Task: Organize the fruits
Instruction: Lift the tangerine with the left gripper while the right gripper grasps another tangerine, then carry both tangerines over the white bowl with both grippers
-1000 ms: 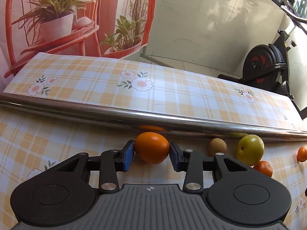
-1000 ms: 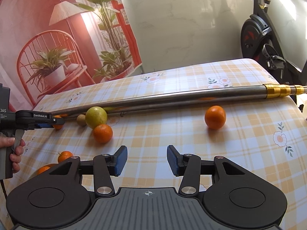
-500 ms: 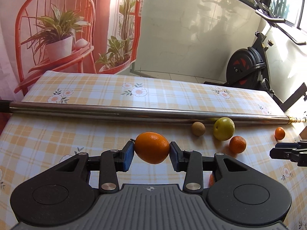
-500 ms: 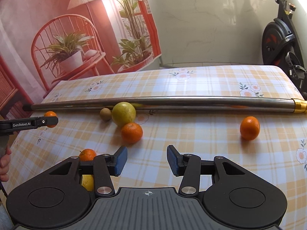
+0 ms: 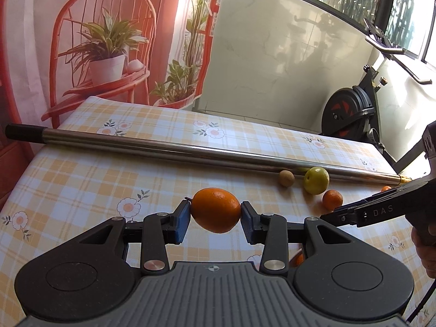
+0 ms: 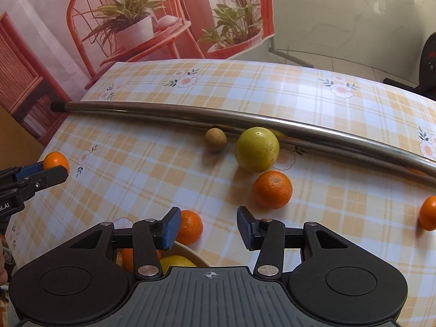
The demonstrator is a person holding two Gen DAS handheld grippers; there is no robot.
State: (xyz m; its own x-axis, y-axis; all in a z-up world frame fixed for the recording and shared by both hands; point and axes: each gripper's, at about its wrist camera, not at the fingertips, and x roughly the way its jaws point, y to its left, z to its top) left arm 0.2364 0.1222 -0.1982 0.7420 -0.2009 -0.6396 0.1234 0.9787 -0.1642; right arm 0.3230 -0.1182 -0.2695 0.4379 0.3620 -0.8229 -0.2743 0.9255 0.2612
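My left gripper [image 5: 215, 218] is shut on an orange [image 5: 215, 214], held above the checked tablecloth [image 5: 81, 179]; from the right wrist view the same orange [image 6: 55, 160] sits in its blue pads at the far left. My right gripper [image 6: 207, 227] is open and empty, pointing down over the cloth. A mandarin [image 6: 190, 227] lies just past its left finger, beside a white bowl [image 6: 190, 253] holding a lemon [image 6: 177, 263] and an orange. Further off lie another mandarin [image 6: 273, 189], a yellow-green fruit [image 6: 257, 149] and a small brown fruit [image 6: 215, 139].
A long steel pole [image 6: 245, 120] lies across the table behind the fruit. One more mandarin [image 6: 429, 212] sits at the right edge. Behind the table hang a printed backdrop and, at the right, an exercise bike [image 5: 351, 114]. A hand [image 5: 427, 245] holds the right gripper.
My left gripper has drawn back and up from the pole with the orange in it. My right gripper has swung left and tipped down, bringing the bowl under it.
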